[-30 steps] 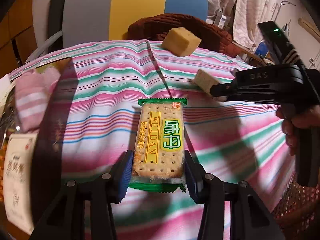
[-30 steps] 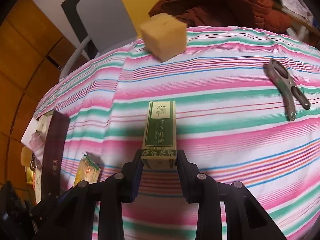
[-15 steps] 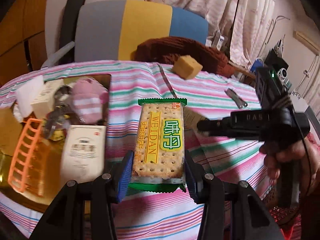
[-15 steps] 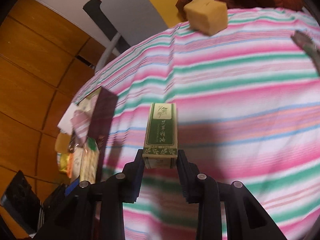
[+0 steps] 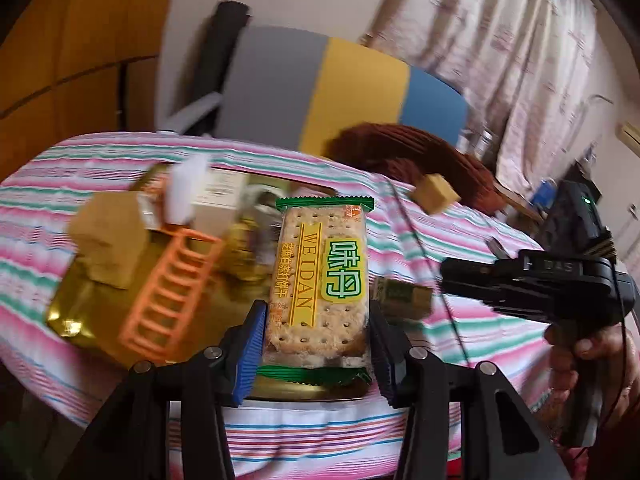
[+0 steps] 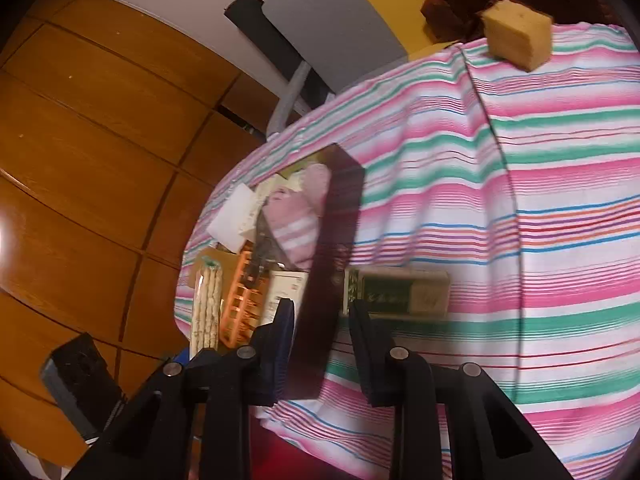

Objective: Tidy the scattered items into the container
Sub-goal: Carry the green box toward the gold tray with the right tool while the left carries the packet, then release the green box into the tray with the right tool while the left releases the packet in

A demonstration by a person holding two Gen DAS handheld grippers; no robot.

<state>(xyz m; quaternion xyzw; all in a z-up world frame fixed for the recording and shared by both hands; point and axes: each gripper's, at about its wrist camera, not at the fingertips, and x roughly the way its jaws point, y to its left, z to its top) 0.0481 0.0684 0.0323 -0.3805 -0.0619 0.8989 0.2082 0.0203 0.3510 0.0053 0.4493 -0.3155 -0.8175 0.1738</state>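
My left gripper (image 5: pixel 316 344) clamping the cracker pack (image 5: pixel 318 276) above the gold tray (image 5: pixel 80 312), my right gripper (image 6: pixel 320 344) closed, its green box (image 6: pixel 396 292) seemingly slipped sideways, grip unclear

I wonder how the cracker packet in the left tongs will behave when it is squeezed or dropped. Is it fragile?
The cracker packet is probably fragile: a stack of thin crackers shows through the clear wrapper, so a hard squeeze may crack them. It looks fairly stiff, standing straight out from the left tongs without sagging. The glossy film may be a little slippery, though ridged blue pads grip its sides.

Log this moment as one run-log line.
left hand-held gripper: holds green-edged cracker packet | right hand-held gripper: holds green carton | gold tray: part-filled
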